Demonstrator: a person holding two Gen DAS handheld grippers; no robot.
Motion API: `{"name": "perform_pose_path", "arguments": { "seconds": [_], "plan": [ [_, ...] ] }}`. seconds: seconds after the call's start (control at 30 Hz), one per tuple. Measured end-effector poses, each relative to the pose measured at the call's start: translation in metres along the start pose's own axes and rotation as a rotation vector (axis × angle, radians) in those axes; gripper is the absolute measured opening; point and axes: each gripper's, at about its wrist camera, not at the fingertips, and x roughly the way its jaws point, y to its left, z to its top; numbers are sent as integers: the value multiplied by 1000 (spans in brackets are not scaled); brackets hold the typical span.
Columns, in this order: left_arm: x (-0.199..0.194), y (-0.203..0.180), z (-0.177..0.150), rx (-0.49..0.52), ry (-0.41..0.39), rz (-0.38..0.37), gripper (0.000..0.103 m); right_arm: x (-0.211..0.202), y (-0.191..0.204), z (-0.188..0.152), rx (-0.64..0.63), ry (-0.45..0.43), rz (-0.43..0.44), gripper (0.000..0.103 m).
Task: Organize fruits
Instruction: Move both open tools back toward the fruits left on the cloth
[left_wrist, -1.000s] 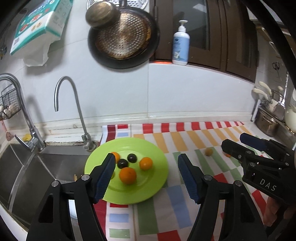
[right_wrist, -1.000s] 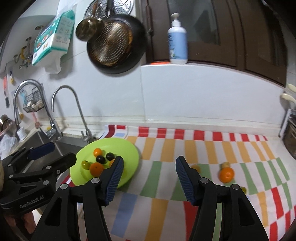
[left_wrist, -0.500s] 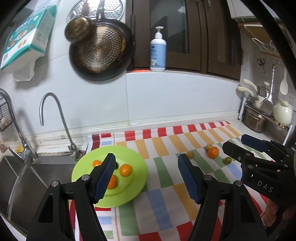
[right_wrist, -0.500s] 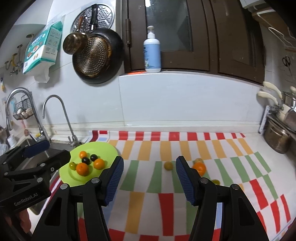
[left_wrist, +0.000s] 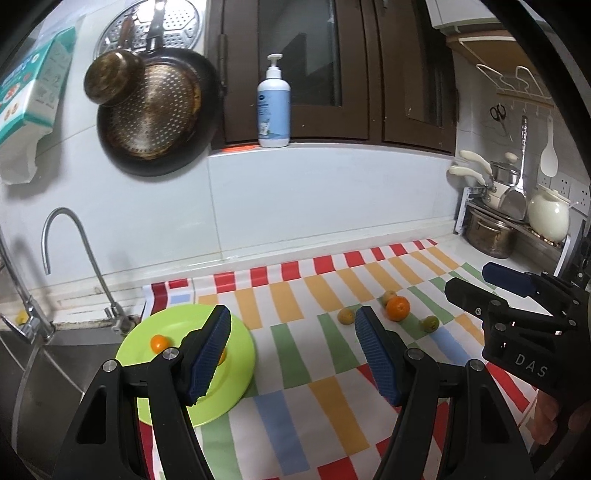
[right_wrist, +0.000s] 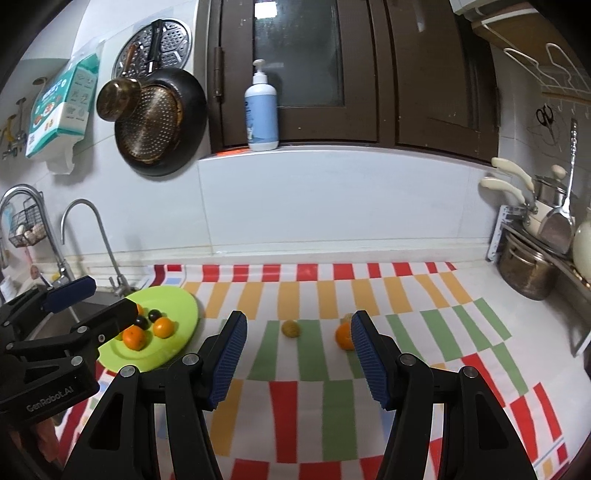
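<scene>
A green plate (left_wrist: 240, 343) (right_wrist: 177, 306) lies at the left of the striped cloth beside the sink, holding several small orange and dark fruits (right_wrist: 163, 327). Loose on the cloth to the right lie an orange (left_wrist: 398, 308) (right_wrist: 342, 336), a yellowish fruit (left_wrist: 345, 316) (right_wrist: 290, 328), a second small one (left_wrist: 388, 295) behind the orange and a greenish one (left_wrist: 430, 323). My left gripper (left_wrist: 291, 352) is open and empty, above the cloth right of the plate. My right gripper (right_wrist: 297, 354) is open and empty, above the cloth in front of the loose fruits.
A sink (left_wrist: 44, 365) with two taps (left_wrist: 88, 258) lies left of the plate. Pots (right_wrist: 524, 273) and a rack stand at the right end of the counter. A soap bottle (right_wrist: 261, 110) stands on the ledge; pans (right_wrist: 159, 122) hang on the wall.
Both grippers have pulled back and up from the plate and swung right. The loose fruits on the cloth have come into fuller view. Both jaws stay open.
</scene>
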Motion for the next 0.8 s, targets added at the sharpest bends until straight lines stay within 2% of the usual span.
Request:
{"name": "perform_pose_path", "arguments": {
  "seconds": [0.47, 0.8],
  "plan": [
    [32, -22, 14, 75, -2, -56, 69, 20, -25, 5, 7, 24, -31, 60],
    [75, -31, 10, 132, 41, -99, 69, 51, -36, 1, -5, 71, -45, 60]
  ]
}}
